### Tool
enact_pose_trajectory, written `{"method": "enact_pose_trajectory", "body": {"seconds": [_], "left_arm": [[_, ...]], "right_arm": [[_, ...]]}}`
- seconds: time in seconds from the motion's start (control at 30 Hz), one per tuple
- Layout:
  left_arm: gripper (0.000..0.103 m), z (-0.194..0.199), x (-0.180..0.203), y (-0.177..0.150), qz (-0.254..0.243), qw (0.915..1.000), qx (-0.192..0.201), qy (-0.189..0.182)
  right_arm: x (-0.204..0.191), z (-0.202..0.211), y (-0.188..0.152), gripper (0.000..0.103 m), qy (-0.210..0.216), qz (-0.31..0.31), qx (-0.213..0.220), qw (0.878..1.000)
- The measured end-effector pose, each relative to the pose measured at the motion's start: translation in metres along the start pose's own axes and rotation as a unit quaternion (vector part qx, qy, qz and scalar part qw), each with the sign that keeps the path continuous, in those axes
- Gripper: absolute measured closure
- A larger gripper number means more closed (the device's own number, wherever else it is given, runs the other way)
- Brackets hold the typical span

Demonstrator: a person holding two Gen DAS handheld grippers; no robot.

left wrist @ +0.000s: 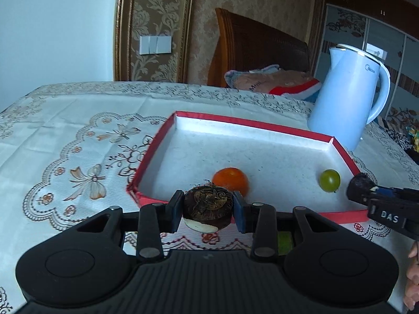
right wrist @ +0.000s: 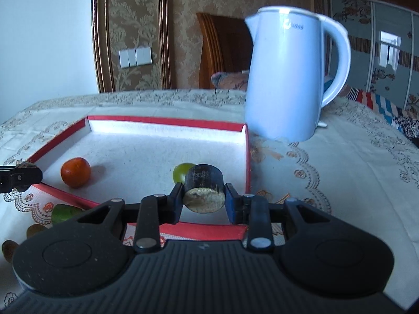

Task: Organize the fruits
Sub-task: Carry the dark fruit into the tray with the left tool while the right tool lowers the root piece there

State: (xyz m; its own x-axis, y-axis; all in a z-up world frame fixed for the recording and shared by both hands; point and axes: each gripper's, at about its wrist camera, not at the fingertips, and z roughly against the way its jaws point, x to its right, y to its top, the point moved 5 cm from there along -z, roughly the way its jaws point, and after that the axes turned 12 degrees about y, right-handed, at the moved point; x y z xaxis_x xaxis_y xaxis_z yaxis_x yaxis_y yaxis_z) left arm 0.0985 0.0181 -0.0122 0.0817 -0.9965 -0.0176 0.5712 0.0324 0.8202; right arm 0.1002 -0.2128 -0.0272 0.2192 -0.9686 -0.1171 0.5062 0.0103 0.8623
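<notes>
Fruits are split between the red-rimmed tray [left wrist: 251, 123] and the grippers. An orange fruit [left wrist: 231, 181] and a green grape [left wrist: 329, 180] already lie well apart on the tray's white floor. L gripper [left wrist: 208, 210] pinches a dark, hairy-topped round piece [left wrist: 208, 204] w/ a peeled white patch underneath, held just at the tray's near rim. R gripper [right wrist: 203, 200] is clamped on a dark stubby piece [right wrist: 203, 187] w/ a pale cut face, over the near-right part of the tray, grape just behind it.

Risks, as a judgement: both held pieces are round and gripped across curved sides, so either could slip or roll on release and knock the grape or orange. The two grippers sit near each other and could collide. The white kettle [right wrist: 288, 78] stands just beside the tray's far-right corner; a wide swing might bump it.

Hard to tell: what the dark pieces are. More green/brown fruit [right wrist: 64, 213] on the cloth is half hidden behind the R gripper body. Kettle is blurred in the right wrist view.
</notes>
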Motion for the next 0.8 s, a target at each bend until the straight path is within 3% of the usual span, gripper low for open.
{"method": "enact_pose_trajectory", "body": {"seconds": [0.2, 0.47, 0.8], "left_arm": [[0.065, -0.01, 0.017, 0.004, -0.024, 0.9997, -0.004, 0.001], [0.065, -0.024, 0.037, 0.011, -0.056, 0.9984, 0.0, 0.008], [0.064, -0.048, 0.036, 0.009, -0.049, 0.9983, -0.013, 0.029]], "right_arm": [[-0.001, -0.02, -0.004, 0.072, 0.008, -0.002, -0.039, 0.999], [-0.003, -0.033, -0.001, 0.072, 0.011, 0.005, -0.054, 0.998], [-0.002, -0.057, 0.009, 0.072, -0.004, 0.004, -0.059, 0.998]]}}
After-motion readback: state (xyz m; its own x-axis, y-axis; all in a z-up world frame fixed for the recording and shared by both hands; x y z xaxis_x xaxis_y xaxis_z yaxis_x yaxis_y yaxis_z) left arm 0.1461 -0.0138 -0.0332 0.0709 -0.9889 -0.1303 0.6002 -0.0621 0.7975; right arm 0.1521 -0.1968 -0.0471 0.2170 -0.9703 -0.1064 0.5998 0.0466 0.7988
